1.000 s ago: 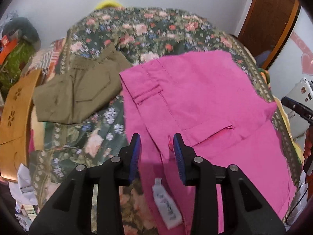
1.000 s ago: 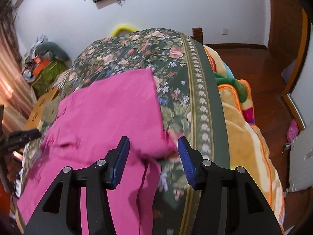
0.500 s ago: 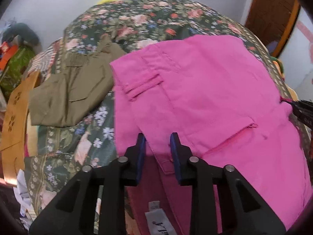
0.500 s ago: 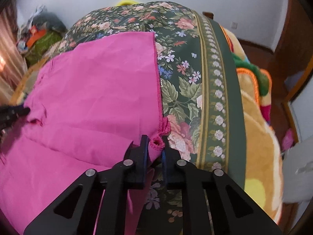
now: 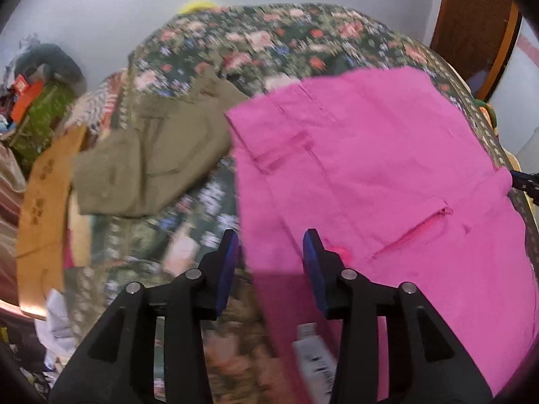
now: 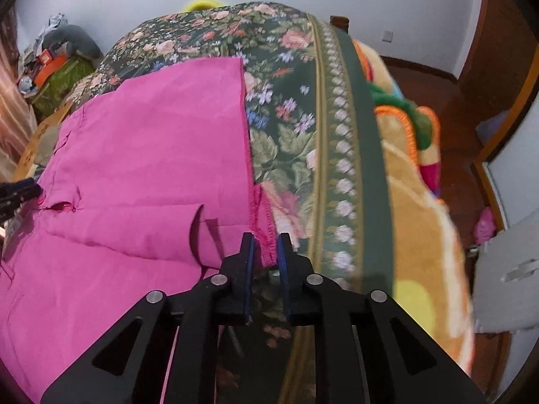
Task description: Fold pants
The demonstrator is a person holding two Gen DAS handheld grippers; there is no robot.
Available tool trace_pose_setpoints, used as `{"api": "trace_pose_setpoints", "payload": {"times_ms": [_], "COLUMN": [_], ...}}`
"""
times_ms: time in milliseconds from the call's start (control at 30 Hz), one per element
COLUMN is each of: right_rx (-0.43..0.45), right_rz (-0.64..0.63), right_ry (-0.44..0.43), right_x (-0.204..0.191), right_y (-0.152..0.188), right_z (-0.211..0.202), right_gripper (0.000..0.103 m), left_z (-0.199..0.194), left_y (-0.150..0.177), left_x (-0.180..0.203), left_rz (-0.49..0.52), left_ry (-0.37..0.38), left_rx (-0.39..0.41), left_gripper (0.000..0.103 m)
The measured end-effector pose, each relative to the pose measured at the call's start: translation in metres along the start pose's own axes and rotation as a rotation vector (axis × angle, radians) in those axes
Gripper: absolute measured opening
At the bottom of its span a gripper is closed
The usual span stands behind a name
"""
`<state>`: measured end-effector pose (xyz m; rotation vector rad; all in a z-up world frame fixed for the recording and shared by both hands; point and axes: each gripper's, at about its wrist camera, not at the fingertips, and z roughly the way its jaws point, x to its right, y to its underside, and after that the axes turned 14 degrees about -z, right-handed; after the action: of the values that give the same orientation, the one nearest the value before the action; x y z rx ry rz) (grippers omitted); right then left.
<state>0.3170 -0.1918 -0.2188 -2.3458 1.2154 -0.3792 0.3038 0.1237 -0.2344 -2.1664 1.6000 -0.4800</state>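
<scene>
Pink pants (image 5: 377, 168) lie folded on a floral bed cover (image 5: 269, 40); they also show in the right wrist view (image 6: 145, 155). My left gripper (image 5: 271, 252) is open, its jaws astride the pants' near left edge, above a white label (image 5: 313, 360). My right gripper (image 6: 264, 252) is shut on the pants' hemmed corner (image 6: 261, 215) at the right edge. The right gripper's tip (image 5: 524, 181) shows at the far right of the left wrist view, and the left gripper's tip (image 6: 17, 192) at the left of the right wrist view.
Olive-green pants (image 5: 151, 155) lie folded left of the pink ones. A cardboard piece (image 5: 43, 198) sits at the bed's left edge. A colourful blanket (image 6: 421, 175) hangs off the right side. Clutter (image 6: 57, 60) stands by the far left wall.
My left gripper has opened wide after narrowing on the pants' edge, and the view has shifted. My right gripper stays shut on the hem corner and has lifted it slightly.
</scene>
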Motion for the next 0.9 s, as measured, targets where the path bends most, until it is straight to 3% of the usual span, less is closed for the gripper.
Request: {"api": "trace_pose_setpoints", "payload": {"times_ms": [67,100,133,167,267,533,567,633,700,900], "right_rx": [0.025,0.043,0.069,0.107,0.172,0.164,0.157,0.141,0.130,0.111], "right_rz": [0.010,0.014,0.014,0.008,-0.013,-0.070,-0.077,-0.084,-0.089,-0.038], "right_ry": [-0.001,0.000,0.003,0.009,0.014,0.024,0.020,0.008,0.002,-0.058], "right_x": [0.003,0.004,0.004,0.003,0.000,-0.001,0.000,0.002,0.005,0.016], "right_y": [-0.006,-0.010,-0.015,-0.021,-0.044,-0.108,-0.111,-0.122,-0.127,-0.145], "right_z": [-0.013,-0.018,-0.024,-0.031,-0.039,0.010,0.016,0.035,0.045,0.082], "right_gripper": [0.031,0.048,0.060,0.062,0.064,0.064,0.064,0.064,0.064,0.064], "left_z": [-0.010,-0.014,-0.018,-0.020,-0.017,0.038,0.049,0.062,0.076,0.083], "left_y": [-0.010,-0.017,-0.023,-0.032,-0.052,-0.087,-0.088,-0.089,-0.091,-0.089], "left_x": [-0.008,-0.013,-0.016,-0.020,-0.026,-0.028,-0.028,-0.028,-0.025,-0.019], "left_rz": [-0.022,-0.040,-0.054,-0.068,-0.093,-0.115,-0.123,-0.128,-0.111,-0.079], "left_ry": [0.006,0.014,0.019,0.021,0.028,0.095,0.117,0.151,0.176,0.220], "left_rx": [0.040,0.065,0.087,0.112,0.131,0.049,0.027,-0.015,-0.054,-0.042], "left_gripper": [0.055,0.064,0.068,0.068,0.069,0.067,0.065,0.051,0.046,0.031]}}
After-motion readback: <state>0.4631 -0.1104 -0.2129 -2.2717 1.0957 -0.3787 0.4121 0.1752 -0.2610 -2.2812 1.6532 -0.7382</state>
